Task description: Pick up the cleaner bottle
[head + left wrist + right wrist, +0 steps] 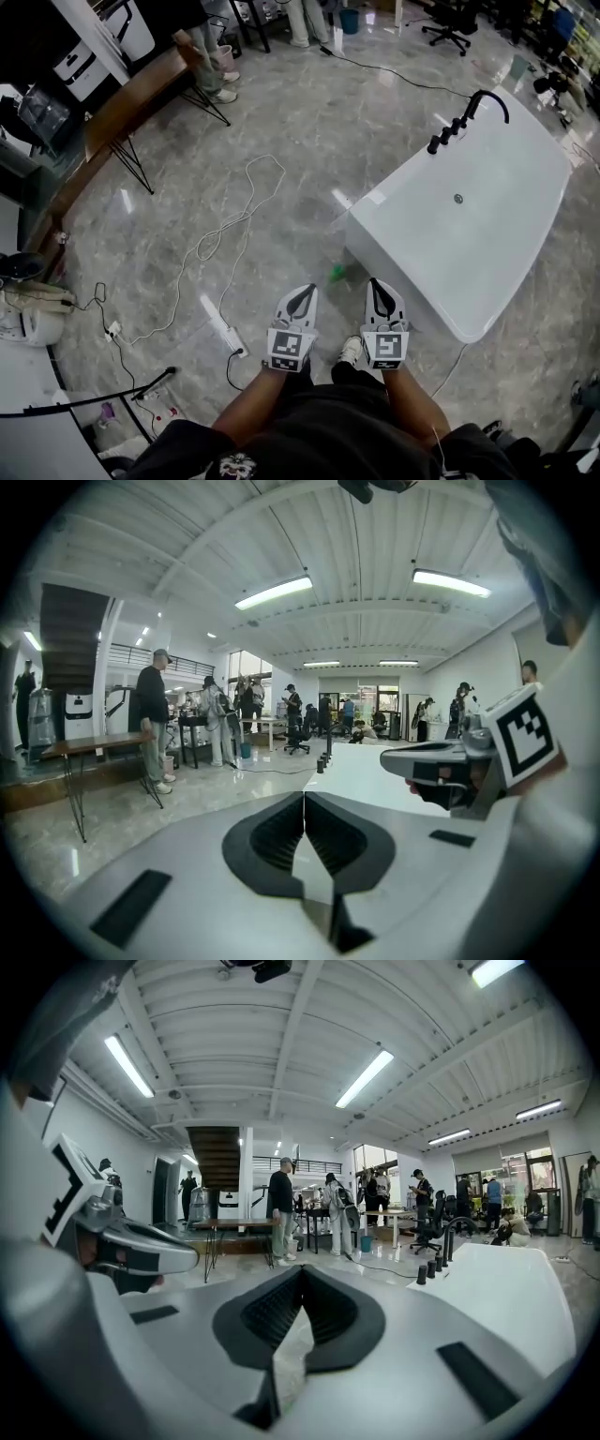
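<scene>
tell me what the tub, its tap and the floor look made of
Tub: white acrylic or ceramic, likely; seamless, with a faint sheen at its corner.
Tap: matte black metal, probably; thin curved spout, no glint.
Floor: polished grey marble-look tile or stone; veining and bright lamp reflections.

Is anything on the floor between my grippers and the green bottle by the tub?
Nothing visible does. The green bottle sits on open floor beside the tub, just ahead of the left gripper and right gripper, both shut and empty.

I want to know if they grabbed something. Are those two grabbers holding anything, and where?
No. The left hand-held gripper and the right hand-held gripper are both shut with nothing between them.
</scene>
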`<action>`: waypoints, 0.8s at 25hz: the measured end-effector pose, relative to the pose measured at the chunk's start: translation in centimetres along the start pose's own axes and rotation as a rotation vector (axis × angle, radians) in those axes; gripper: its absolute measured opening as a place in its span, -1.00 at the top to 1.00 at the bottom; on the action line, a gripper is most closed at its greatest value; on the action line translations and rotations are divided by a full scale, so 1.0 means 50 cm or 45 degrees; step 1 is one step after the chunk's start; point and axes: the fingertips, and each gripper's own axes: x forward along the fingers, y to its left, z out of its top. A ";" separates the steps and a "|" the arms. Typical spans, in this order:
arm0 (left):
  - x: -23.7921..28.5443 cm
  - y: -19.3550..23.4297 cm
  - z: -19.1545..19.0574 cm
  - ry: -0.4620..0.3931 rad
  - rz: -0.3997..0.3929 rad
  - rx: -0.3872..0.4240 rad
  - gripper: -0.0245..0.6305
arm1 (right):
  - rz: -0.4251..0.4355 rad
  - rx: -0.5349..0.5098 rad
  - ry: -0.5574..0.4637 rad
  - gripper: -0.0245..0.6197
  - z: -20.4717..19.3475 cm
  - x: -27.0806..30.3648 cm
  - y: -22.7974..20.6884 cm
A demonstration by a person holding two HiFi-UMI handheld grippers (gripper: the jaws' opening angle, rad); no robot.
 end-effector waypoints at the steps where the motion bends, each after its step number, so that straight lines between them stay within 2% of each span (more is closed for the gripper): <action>1: 0.010 0.008 -0.001 0.002 -0.014 0.008 0.91 | -0.017 0.003 0.004 0.87 -0.001 0.009 -0.001; 7: 0.046 0.064 -0.003 0.000 -0.112 0.036 0.91 | -0.120 0.029 0.025 0.87 0.003 0.043 0.024; 12: 0.082 0.106 -0.034 0.016 -0.203 0.069 0.91 | -0.225 0.040 0.023 0.87 -0.003 0.068 0.036; 17: 0.124 0.131 -0.105 0.050 -0.257 0.090 0.91 | -0.348 0.076 0.067 0.87 -0.074 0.083 0.021; 20: 0.157 0.127 -0.163 0.086 -0.276 0.098 0.91 | -0.363 0.093 0.078 0.87 -0.134 0.087 0.012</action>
